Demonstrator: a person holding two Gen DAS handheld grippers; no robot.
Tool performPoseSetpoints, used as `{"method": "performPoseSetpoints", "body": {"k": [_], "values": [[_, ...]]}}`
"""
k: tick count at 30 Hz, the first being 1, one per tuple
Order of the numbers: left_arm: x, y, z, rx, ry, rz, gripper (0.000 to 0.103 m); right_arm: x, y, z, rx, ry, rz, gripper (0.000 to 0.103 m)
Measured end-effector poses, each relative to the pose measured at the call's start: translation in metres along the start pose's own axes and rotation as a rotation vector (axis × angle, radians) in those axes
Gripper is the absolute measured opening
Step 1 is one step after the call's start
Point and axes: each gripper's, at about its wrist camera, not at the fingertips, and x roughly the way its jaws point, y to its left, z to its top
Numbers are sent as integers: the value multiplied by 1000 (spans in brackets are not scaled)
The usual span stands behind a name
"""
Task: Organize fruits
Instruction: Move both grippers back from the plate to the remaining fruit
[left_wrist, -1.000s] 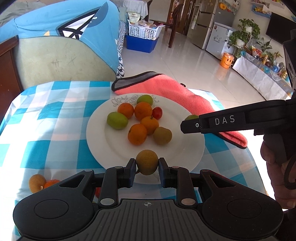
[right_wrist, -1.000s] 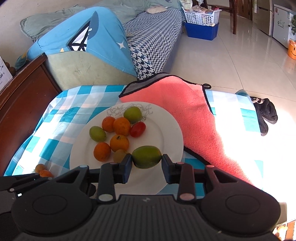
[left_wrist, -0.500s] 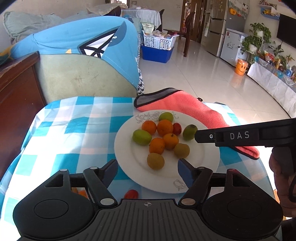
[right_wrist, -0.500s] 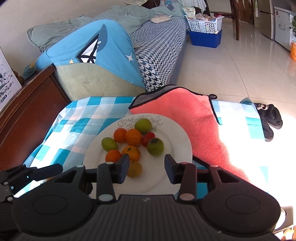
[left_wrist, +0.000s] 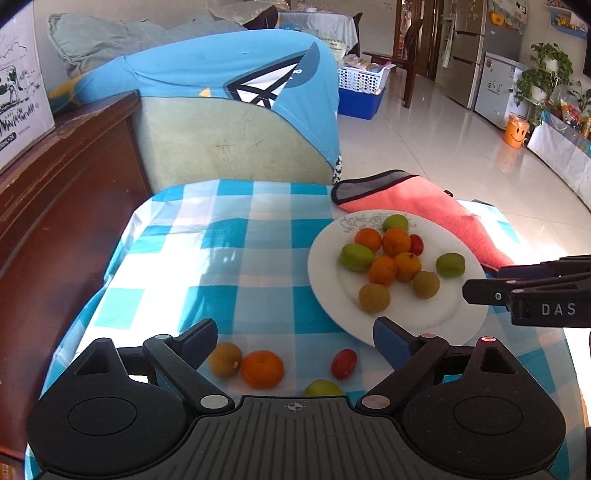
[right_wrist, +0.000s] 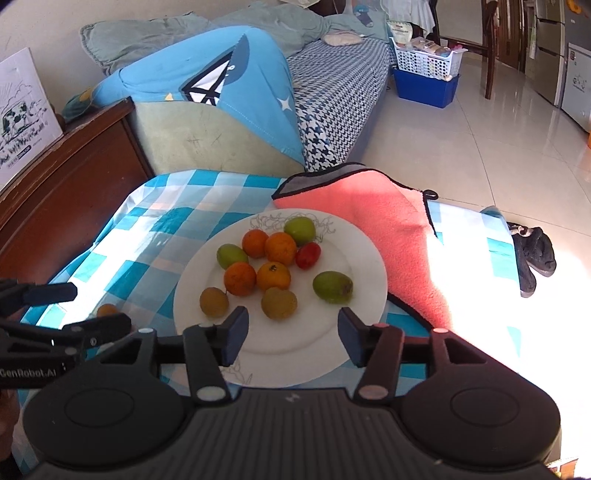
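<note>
Four fruits lie loose on the checked tablecloth (left_wrist: 229, 236) just short of the white plate (left_wrist: 325, 273): a brownish one (left_wrist: 225, 359), an orange (left_wrist: 262, 369), a small red one (left_wrist: 344, 364) and a green one (left_wrist: 322, 388). Ten already sit on the plate. Both tools are empty, jaws apart: the left gripper (left_wrist: 294, 336) hangs over the loose four, the right gripper (right_wrist: 292, 331) over the plate's near rim. Best to centre the left on one fruit, lower, and close gently.

A home living room, a sofa (right_wrist: 343, 92) standing behind a table with a blue checked tablecloth (left_wrist: 229, 258), a refrigerator (left_wrist: 465, 55) and potted plants (left_wrist: 543, 74) showing across the tiled floor (left_wrist: 443, 147), slippers (right_wrist: 535, 254) lying by the table, a laundry basket (right_wrist: 424, 59) sitting on a blue bin.
</note>
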Motion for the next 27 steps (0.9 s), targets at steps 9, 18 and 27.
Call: {"method": "performPoseSetpoints", "body": {"k": [9,18,27], "values": [[-3,35,-5,10,27,32,96,-1,44,-28,-103,28,117,55],[4,65,-12,35,52,43,96,8,77,-44,-152,52,228,54],[17,71,-22,117,69,47,95,19,89,-47,-179,63,257,54]]}}
